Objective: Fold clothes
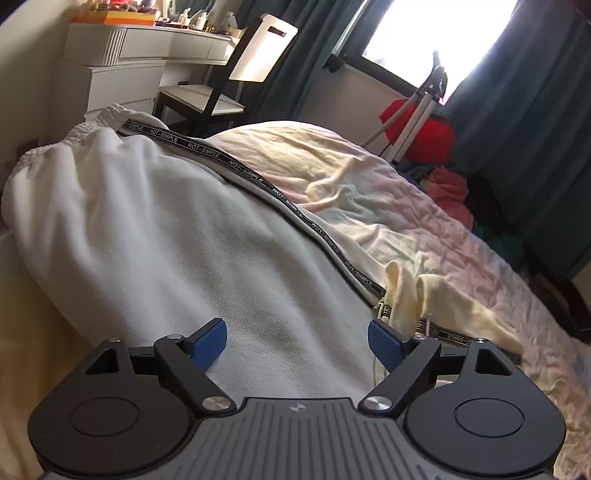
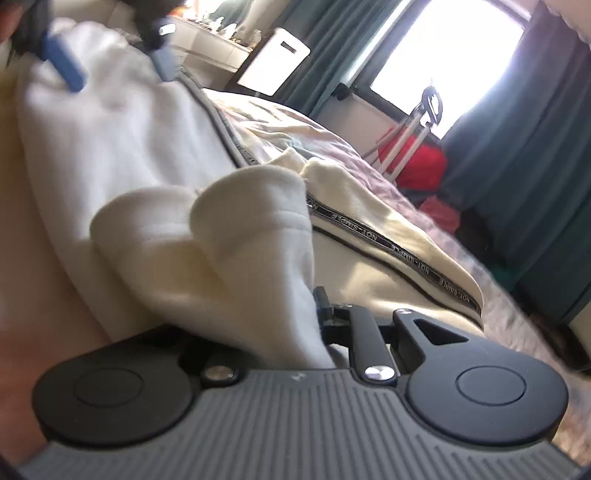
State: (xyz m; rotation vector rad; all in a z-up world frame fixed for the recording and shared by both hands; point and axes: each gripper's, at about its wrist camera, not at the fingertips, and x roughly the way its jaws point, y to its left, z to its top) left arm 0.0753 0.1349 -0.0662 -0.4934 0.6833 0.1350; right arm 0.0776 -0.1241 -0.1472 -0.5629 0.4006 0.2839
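White sweatpants with a black "NOT-SIMPLE" side stripe lie spread on the bed. My left gripper is open, its blue pads just above the white fabric, holding nothing. It also shows in the right wrist view at the top left over the pants. My right gripper is shut on a bunched fold of the white pants; the cloth hides its fingertips. The stripe runs along the right of that fold.
The pale, wrinkled bedspread stretches right. A white dresser and a dark chair stand behind. Red clothes and a metal stand sit by the dark teal curtains and the bright window.
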